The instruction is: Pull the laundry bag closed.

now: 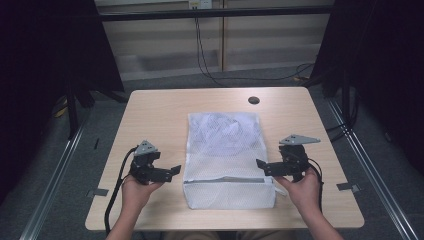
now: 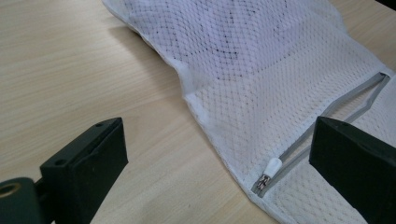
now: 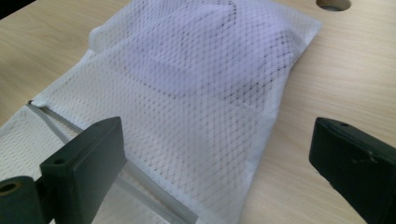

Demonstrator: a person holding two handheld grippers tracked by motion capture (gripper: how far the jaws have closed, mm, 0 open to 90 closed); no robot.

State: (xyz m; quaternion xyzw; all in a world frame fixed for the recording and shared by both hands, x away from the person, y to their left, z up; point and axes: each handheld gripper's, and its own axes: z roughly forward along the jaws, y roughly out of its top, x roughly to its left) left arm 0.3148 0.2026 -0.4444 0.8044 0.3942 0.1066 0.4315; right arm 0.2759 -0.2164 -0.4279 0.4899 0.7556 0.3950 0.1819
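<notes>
A white mesh laundry bag (image 1: 222, 150) lies flat in the middle of the table (image 1: 155, 110), with something pale inside its far half. A grey zipper (image 1: 225, 180) runs across its near end. My left gripper (image 1: 172, 172) hovers just left of the bag, open and pointing at it. In the left gripper view its jaws stand wide apart around the bag's edge (image 2: 261, 70), near the zipper pull (image 2: 271, 169). My right gripper (image 1: 262, 166), also open, sits at the bag's right edge. The right gripper view looks over the mesh (image 3: 201, 70) and zipper (image 3: 51, 121). Neither gripper holds anything.
A round cable hole (image 1: 254, 100) sits in the table's far side, beyond the bag. Bare wood lies to either side of the bag. Black curtains flank the table, and cables trail on the floor behind it.
</notes>
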